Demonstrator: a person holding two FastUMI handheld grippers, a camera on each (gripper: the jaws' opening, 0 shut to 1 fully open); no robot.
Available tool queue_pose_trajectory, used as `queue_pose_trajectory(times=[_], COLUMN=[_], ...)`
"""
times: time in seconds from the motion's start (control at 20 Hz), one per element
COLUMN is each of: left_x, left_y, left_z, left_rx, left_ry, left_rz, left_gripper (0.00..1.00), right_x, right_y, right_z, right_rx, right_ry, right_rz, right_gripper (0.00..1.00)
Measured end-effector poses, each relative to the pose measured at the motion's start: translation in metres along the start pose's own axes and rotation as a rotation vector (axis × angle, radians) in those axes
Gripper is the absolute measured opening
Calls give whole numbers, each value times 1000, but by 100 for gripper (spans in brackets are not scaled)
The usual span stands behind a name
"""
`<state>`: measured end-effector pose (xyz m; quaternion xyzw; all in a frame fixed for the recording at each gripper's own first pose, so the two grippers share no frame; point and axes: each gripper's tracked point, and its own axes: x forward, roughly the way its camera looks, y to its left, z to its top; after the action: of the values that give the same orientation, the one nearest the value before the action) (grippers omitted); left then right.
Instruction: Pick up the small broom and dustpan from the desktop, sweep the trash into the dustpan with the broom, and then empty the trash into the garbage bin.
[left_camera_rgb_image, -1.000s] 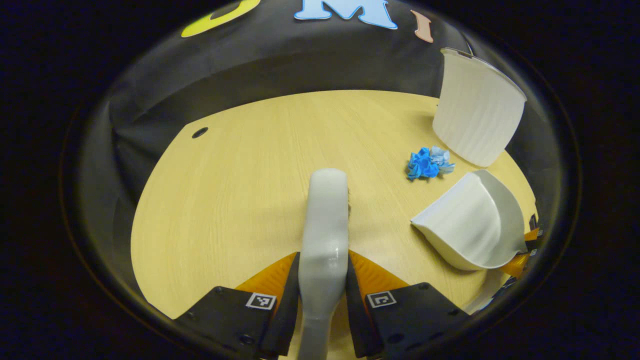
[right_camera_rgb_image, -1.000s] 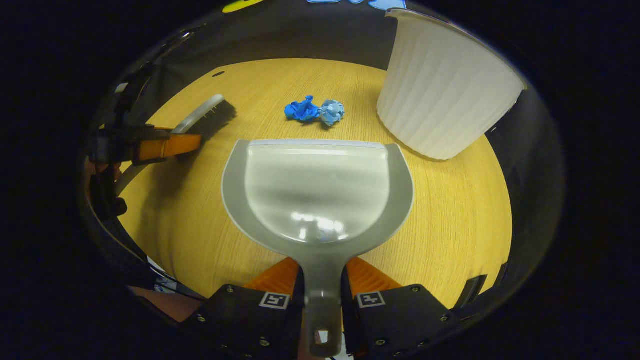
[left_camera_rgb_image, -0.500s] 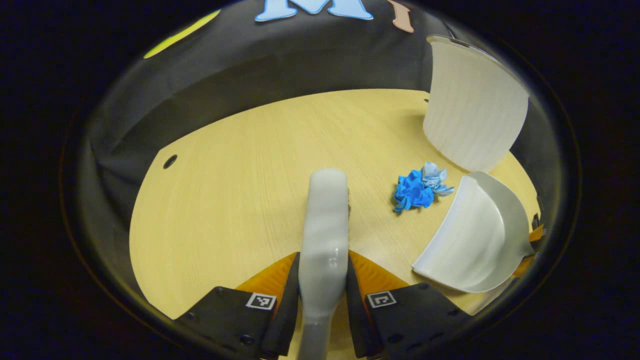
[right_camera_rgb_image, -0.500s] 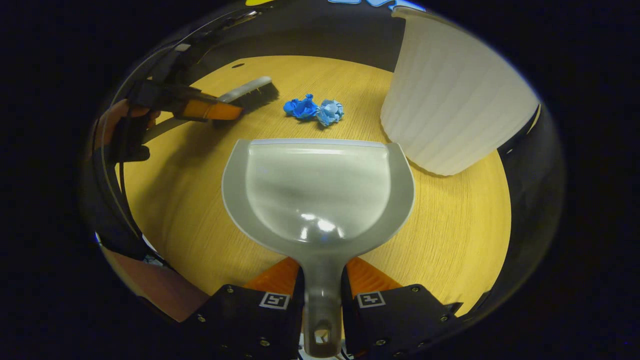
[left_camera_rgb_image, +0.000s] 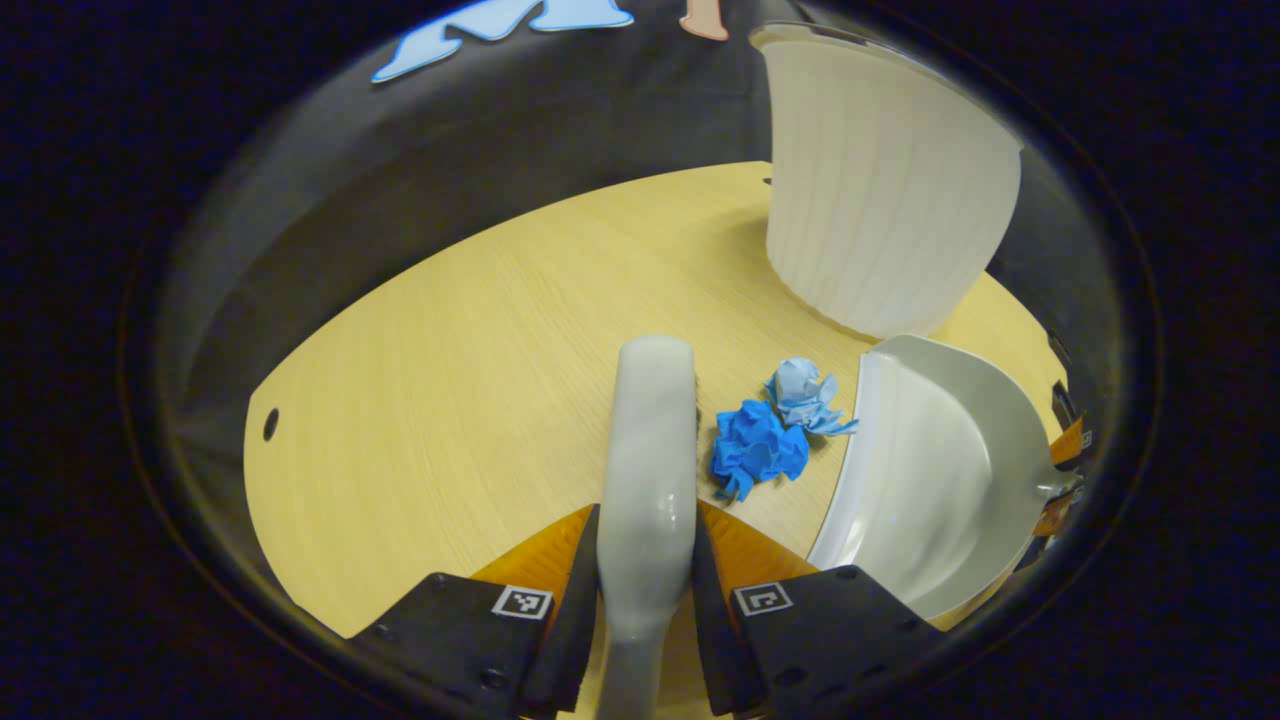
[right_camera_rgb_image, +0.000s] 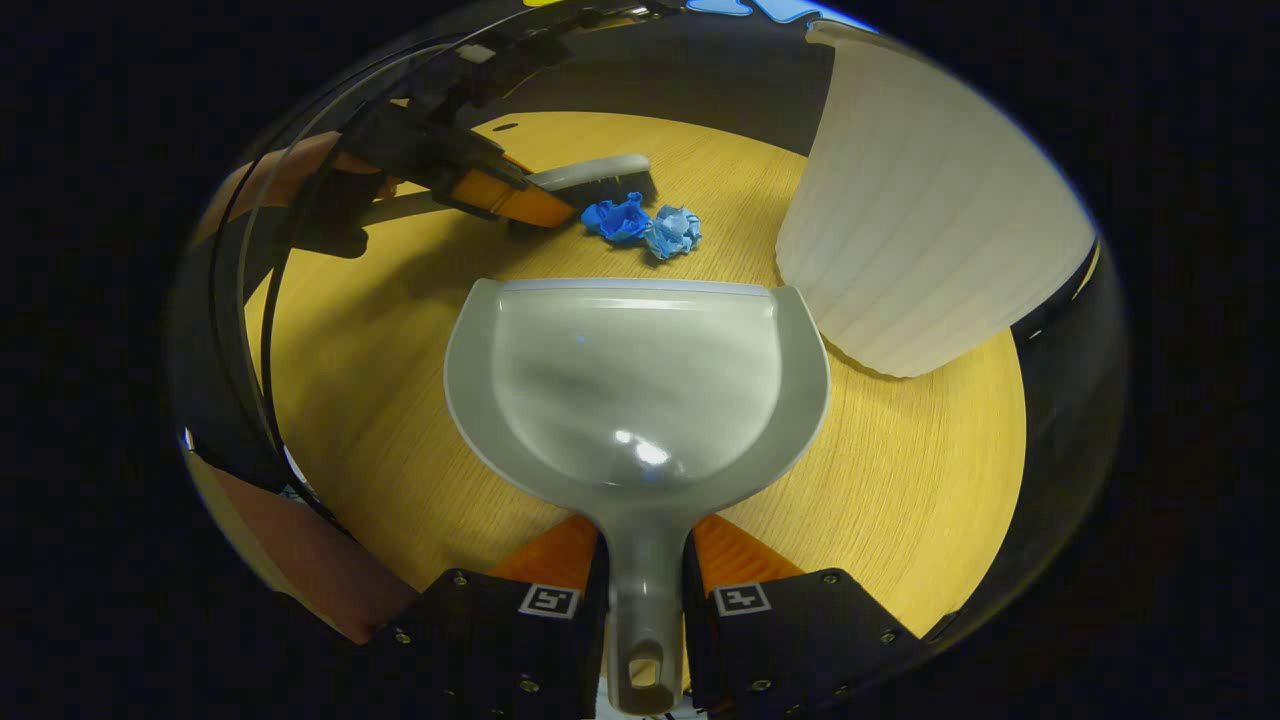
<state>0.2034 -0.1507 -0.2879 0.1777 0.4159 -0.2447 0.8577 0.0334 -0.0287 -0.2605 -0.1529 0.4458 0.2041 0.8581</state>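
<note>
My left gripper (left_camera_rgb_image: 645, 560) is shut on the grey broom (left_camera_rgb_image: 652, 440), whose back runs up the middle of the left gripper view. Two crumpled blue paper balls (left_camera_rgb_image: 768, 432) lie just right of the broom head, between it and the dustpan (left_camera_rgb_image: 930, 480). In the right gripper view my right gripper (right_camera_rgb_image: 645, 590) is shut on the handle of the grey dustpan (right_camera_rgb_image: 635, 380), which lies flat on the wooden desktop (right_camera_rgb_image: 900, 480). The paper balls (right_camera_rgb_image: 645, 225) lie a short way beyond its front lip, and the broom head (right_camera_rgb_image: 595, 180) touches their left side, held by the left gripper (right_camera_rgb_image: 500, 190).
A white ribbed garbage bin (left_camera_rgb_image: 880, 190) stands upright at the back right, close behind the dustpan; it also rises to the right of the dustpan (right_camera_rgb_image: 930, 220). A hand and sleeve (right_camera_rgb_image: 290, 180) hold the left gripper. A small hole (left_camera_rgb_image: 271, 424) marks the desktop's far left.
The broom has swung right across the desktop and now sits right beside the paper balls. The dustpan has edged forward toward them and toward the bin.
</note>
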Motion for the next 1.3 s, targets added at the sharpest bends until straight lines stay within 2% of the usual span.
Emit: queue_pose_trajectory(times=[0.15, 0.2, 0.35, 0.4, 0.55, 0.65, 0.7, 0.8, 0.85, 0.95, 1.05, 1.3], left_x=[3, 2, -5, -8, -16, -19, -22, -29, -32, -32, -36, -41], left_y=[-16, -21, -34, -35, -54, -61, -63, -69, -75, -86, -96, -102], left_z=[11, 13, 21, 22, 21, 21, 23, 22, 21, 20, 18, 16], left_rx=[81, 100, 152, 161, 155, 159, 161, 160, 162, 189, 203, 174], left_ry=[-7, -5, -7, -5, -16, -17, -18, -14, -11, -17, -18, -21], left_rz=[-86, -117, -182, -191, -228, -243, -250, -276, -290, -293, -308, -301], left_gripper=[54, 50, 54, 50, 53, 50, 53, 53, 50, 53, 52, 53], right_x=[1, 1, 1, 0, 2, 3, 2, 3, 2, 0, 6, 18], right_y=[0, -1, 0, 1, 0, -1, 0, 0, 0, 2, 2, -1], right_z=[1, 1, 3, 3, 1, 1, 2, 2, 2, 12, 22, 27], right_rx=[12, 12, 13, 16, 27, 41, 50, 62, 66, 74, 79, 98], right_ry=[-6, -9, -16, -18, -26, -30, -31, -35, -37, -39, -42, -50], right_rz=[5, 6, 3, 2, 2, 3, 4, 10, 13, 15, 17, 12], right_gripper=[35, 34, 35, 35, 34, 34, 34, 34, 34, 38, 34, 35])
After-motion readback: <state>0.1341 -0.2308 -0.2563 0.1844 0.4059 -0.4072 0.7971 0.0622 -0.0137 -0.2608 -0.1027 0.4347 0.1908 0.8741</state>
